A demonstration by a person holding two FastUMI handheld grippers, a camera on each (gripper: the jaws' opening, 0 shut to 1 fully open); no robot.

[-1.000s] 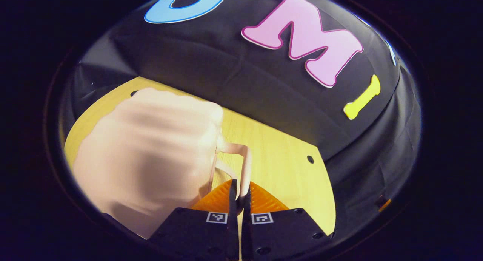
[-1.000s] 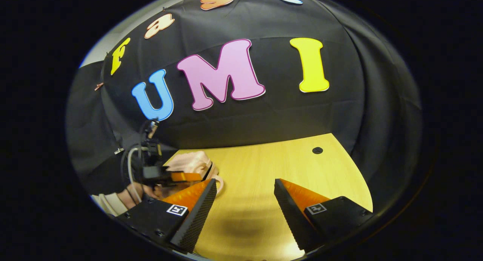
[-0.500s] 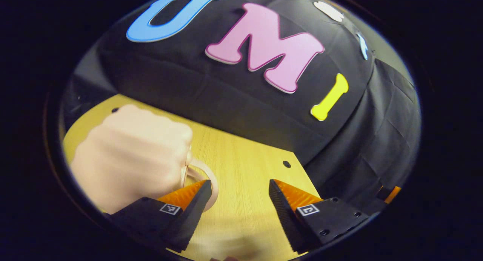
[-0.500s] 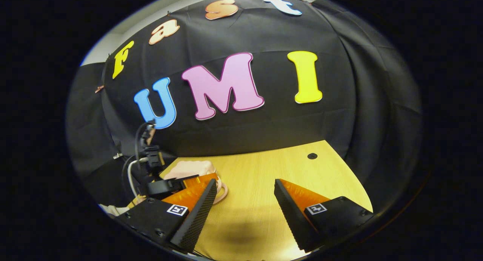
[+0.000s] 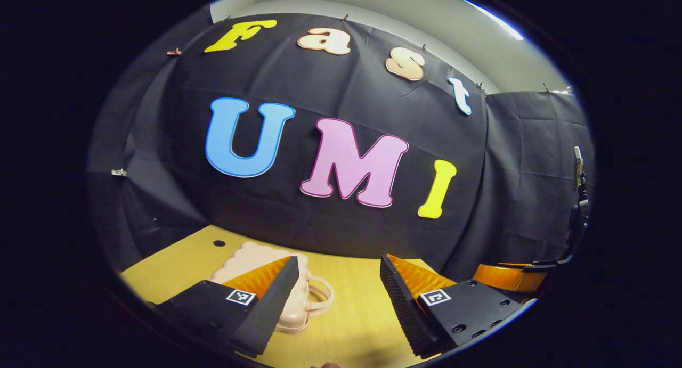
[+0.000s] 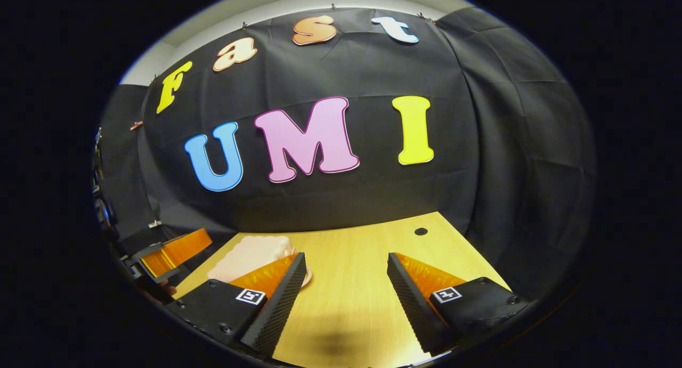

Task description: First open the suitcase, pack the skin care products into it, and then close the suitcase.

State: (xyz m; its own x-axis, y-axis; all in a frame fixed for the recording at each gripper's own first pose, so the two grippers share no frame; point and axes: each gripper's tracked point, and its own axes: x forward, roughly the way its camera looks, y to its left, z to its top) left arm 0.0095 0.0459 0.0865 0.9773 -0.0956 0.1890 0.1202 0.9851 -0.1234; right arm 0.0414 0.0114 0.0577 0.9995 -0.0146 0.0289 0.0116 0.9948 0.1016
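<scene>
A small pink suitcase (image 5: 256, 259) lies shut on the tabletop (image 5: 351, 325) just ahead-left of the left gripper (image 5: 335, 299), jaws spread and empty; seemingly light and rigid, best taken by its loop handle (image 5: 321, 296).

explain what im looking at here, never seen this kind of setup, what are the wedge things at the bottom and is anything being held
These are two pictures from one moment, each taken by a fisheye camera that rides on a hand-held gripper. No robot arm is involved: a person carries one gripper in each hand.

The left gripper view looks out over the left gripper. The right gripper view looks out over the right gripper. The wedges at the bottom are each gripper's own jaws. Both pairs stand wide apart, and nothing is held.

On the wooden table lies a small pink suitcase with a loop handle. It looks closed and lies on its side. The right gripper view shows it too, partly behind a jaw.

At the edge of each view you can glimpse the other gripper.
</scene>
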